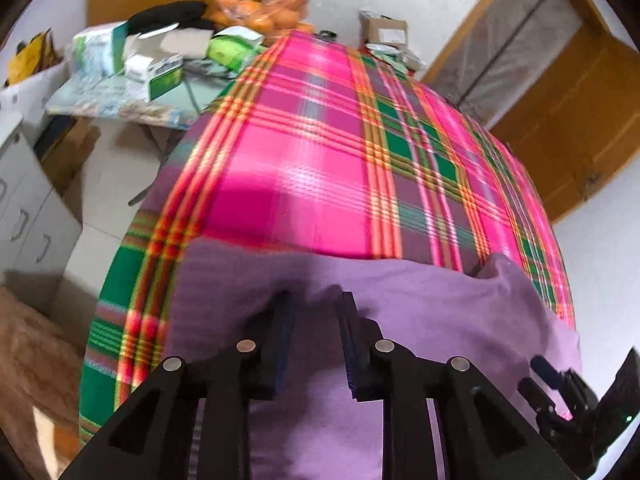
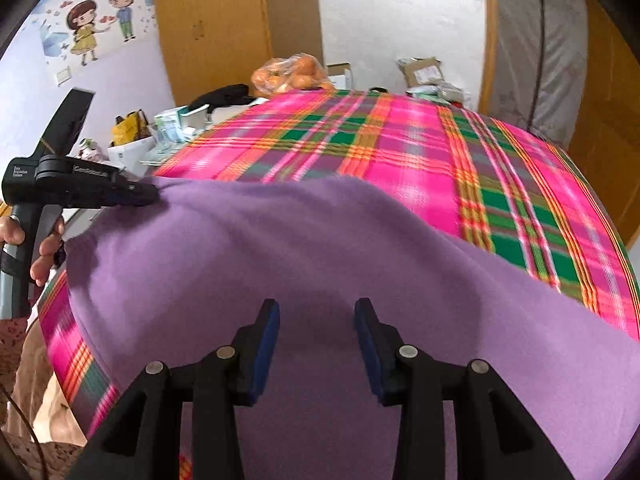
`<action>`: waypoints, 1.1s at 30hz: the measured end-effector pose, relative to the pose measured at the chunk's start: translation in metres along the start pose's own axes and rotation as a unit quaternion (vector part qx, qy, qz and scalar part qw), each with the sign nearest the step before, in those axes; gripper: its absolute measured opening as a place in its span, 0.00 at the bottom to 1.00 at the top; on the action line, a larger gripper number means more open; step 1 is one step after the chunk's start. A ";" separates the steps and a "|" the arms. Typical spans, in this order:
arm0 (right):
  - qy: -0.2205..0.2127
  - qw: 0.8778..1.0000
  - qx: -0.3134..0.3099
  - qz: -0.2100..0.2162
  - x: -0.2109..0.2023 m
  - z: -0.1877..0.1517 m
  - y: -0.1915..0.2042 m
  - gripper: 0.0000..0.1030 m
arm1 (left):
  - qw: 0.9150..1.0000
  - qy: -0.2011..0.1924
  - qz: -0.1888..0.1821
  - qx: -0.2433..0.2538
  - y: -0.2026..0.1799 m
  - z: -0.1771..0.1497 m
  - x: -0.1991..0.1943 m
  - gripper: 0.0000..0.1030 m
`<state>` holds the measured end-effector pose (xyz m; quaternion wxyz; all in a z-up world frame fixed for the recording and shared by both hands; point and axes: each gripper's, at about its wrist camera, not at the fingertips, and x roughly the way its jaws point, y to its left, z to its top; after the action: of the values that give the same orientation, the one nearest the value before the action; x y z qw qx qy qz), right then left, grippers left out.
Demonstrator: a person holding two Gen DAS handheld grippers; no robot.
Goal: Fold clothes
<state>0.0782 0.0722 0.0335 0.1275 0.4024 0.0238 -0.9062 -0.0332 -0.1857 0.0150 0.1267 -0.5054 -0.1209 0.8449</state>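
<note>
Left wrist view looks down on a purple cloth [image 1: 420, 312] lying at the near edge of a table that wears a pink and green plaid cover [image 1: 320, 152]. The left gripper [image 1: 314, 304] has its two black fingers over the purple cloth with a narrow gap between them. A bump of cloth pokes up between the tips, but the picture is blurry, so I cannot tell if it is pinched. In the right wrist view this same gripper's tip touches the far left corner of the purple cloth [image 2: 320, 248], and it looks like it is gripping the cloth there. A hand [image 2: 44, 252] holds its handle.

The right gripper [image 2: 316, 316] is over the middle of the purple cloth near the table's near edge. Its jaws are wide apart and hold nothing. Its blue pads [image 2: 268, 344] sit just above the cloth.

The purple cloth spreads from the left edge of the table to the right edge on the near side. At the far edge of the table sit a bag of oranges [image 2: 292, 74], some small boxes [image 1: 156, 74] and a brown parcel [image 1: 386, 30].
</note>
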 end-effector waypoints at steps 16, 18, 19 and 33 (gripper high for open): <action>0.032 0.994 -0.070 0.074 0.072 0.055 0.054 0.24 | 1.000 0.013 -0.014 0.004 0.007 0.012 0.012 0.23; 0.029 0.995 -0.067 0.071 0.075 0.061 0.054 0.23 | 1.000 0.013 -0.013 0.003 0.006 0.013 0.012 0.23; 0.028 0.995 -0.065 0.070 0.077 0.065 0.054 0.23 | 1.000 0.012 -0.011 0.005 0.004 0.013 0.012 0.23; 0.050 0.996 0.009 0.074 0.097 0.091 0.021 0.19 | 1.000 0.020 -0.012 -0.011 0.008 0.019 0.013 0.23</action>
<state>-0.0452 0.0183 0.0251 0.1889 0.4491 -0.0075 -0.8733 -0.0570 -0.1900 0.0102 0.1334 -0.5221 -0.1335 0.8318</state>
